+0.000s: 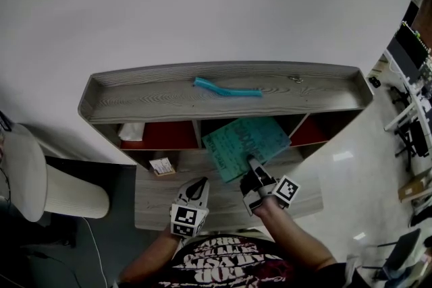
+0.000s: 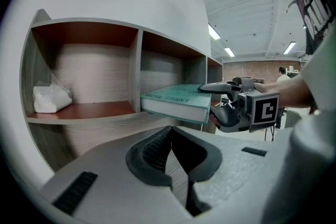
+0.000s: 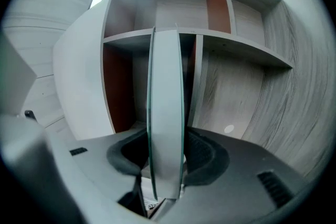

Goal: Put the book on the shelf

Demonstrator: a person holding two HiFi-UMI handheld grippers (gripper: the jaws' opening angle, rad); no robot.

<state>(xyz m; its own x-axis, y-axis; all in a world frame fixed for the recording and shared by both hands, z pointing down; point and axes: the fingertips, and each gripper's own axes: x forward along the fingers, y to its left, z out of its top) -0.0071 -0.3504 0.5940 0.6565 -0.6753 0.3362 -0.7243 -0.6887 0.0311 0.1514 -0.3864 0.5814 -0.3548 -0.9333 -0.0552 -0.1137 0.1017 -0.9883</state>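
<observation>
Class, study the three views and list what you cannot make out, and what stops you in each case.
1. Head view: the book's far end, hidden under the shelf's top board.
2. Head view: print on the small card, too small to read.
3. Right gripper view: the book's cover, seen edge-on between the right gripper's jaws.
4. Left gripper view: the shelf's right compartment, hidden behind book and right gripper.

I'm looking at the left gripper point(image 1: 200, 184) and right gripper point(image 1: 252, 164), both wearing pale grey shells with dark ribbed pads point(image 2: 151, 153) and each carrying a white cube point(image 1: 187, 218) printed with black square markers. The person is wearing a dark shirt point(image 1: 233, 270) bearing bold white lettering.
</observation>
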